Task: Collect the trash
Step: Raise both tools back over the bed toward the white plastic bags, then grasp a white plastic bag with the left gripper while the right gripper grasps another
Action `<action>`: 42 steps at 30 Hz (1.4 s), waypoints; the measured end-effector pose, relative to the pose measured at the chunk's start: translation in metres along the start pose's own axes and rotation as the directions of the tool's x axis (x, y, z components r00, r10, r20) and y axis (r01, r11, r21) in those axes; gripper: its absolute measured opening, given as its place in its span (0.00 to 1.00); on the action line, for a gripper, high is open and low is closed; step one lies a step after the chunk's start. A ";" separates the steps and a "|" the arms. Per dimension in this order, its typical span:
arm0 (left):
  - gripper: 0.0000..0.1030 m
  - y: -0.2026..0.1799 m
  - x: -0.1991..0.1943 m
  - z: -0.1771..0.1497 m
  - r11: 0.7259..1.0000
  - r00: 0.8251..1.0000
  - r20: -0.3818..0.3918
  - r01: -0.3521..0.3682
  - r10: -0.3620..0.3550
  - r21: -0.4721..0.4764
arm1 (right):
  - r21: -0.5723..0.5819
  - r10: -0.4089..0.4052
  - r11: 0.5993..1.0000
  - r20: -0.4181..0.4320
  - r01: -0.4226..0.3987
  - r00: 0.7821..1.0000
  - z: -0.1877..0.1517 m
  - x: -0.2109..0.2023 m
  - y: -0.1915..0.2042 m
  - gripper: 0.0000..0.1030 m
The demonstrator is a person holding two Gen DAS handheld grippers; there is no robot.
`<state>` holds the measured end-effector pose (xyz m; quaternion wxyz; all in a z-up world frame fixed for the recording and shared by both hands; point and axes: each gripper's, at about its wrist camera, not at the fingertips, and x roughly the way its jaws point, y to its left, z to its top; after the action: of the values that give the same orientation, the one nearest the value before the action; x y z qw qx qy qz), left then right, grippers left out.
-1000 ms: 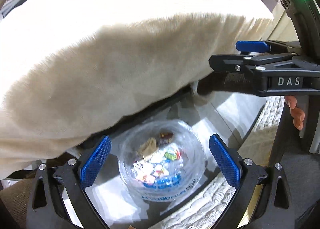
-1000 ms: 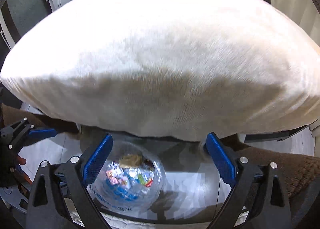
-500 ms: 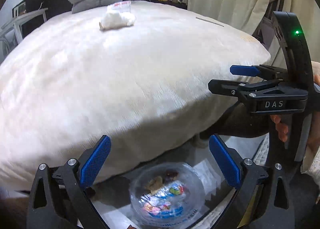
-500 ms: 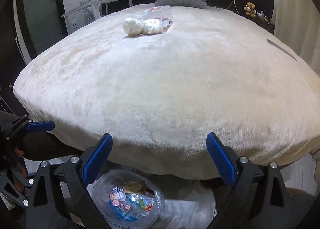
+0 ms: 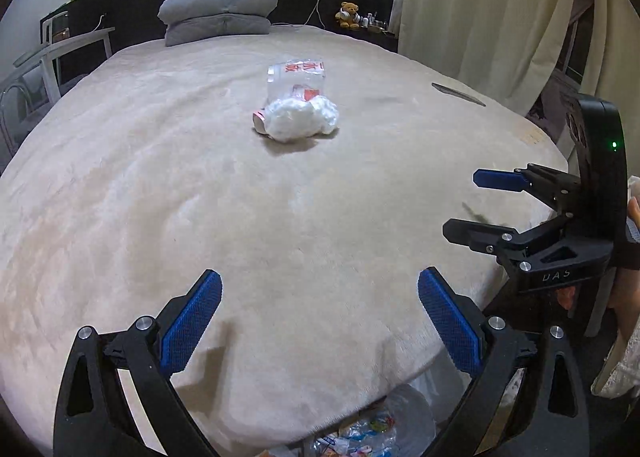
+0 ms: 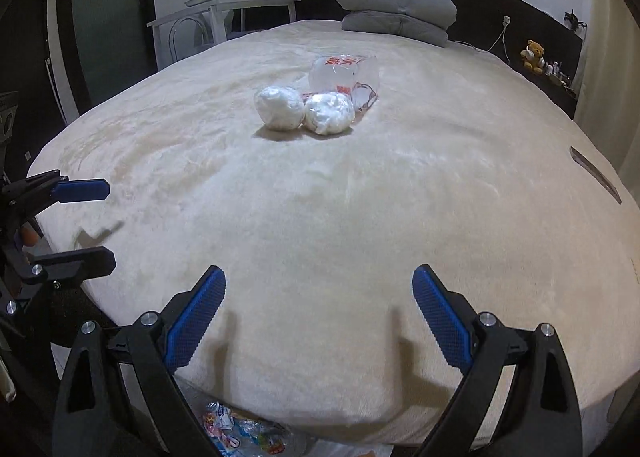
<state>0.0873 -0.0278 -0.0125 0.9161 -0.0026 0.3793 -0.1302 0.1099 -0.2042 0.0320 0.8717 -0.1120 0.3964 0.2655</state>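
Trash lies in the middle of a cream bed: two crumpled white paper balls and a clear plastic wrapper with red print. In the left wrist view the balls merge into one white lump. My left gripper is open and empty over the bed's near edge, well short of the trash. Open and empty too, my right gripper hovers over the near edge. A clear bag holding colourful wrappers sits on the floor below the bed edge.
Grey folded pillows lie at the dark headboard. A small teddy bear sits on the shelf by the curtain. A white table and chair stand left of the bed. A dark flat object lies near the bed's right edge.
Both grippers have risen from below the mattress edge, over the trash bag, to above the bed top. The bag has slid to the bottom of both views. Both stay open.
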 end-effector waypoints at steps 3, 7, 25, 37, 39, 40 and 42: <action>0.94 0.012 0.008 0.012 1.000 1.000 0.002 0.000 0.000 -0.005 | 0.017 0.024 1.000 0.011 -0.024 1.000 0.014 0.009 -0.007 0.91; 0.94 0.029 0.023 0.028 1.000 1.000 0.001 0.008 -0.007 -0.026 | 0.053 0.048 0.997 0.016 -0.048 0.999 0.030 0.022 -0.016 0.91; 0.94 0.065 0.069 0.079 0.996 0.998 -0.008 0.062 -0.063 -0.064 | 0.111 0.064 0.992 -0.007 -0.063 0.998 0.088 0.082 -0.038 0.91; 0.94 0.081 0.090 0.100 0.991 0.995 0.000 0.096 -0.096 -0.096 | 0.111 0.141 0.984 -0.026 -0.137 0.990 0.119 0.121 -0.033 0.52; 0.94 0.081 0.094 0.102 0.989 0.995 0.003 0.104 -0.104 -0.104 | 0.120 0.147 0.982 -0.027 -0.143 0.989 0.119 0.121 -0.033 0.51; 0.94 0.081 0.095 0.104 0.988 0.994 0.006 0.112 -0.112 -0.107 | 0.118 0.146 0.983 -0.028 -0.142 0.989 0.119 0.120 -0.032 0.51; 0.94 0.080 0.098 0.107 0.988 0.994 0.008 0.109 -0.109 -0.110 | 0.110 0.138 0.985 -0.027 -0.134 0.990 0.118 0.116 -0.033 0.51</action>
<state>0.2471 0.0156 -0.0131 0.9063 -0.0742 0.3845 -0.1590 0.2660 -0.1399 0.0223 0.8495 -0.0418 0.4316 0.3004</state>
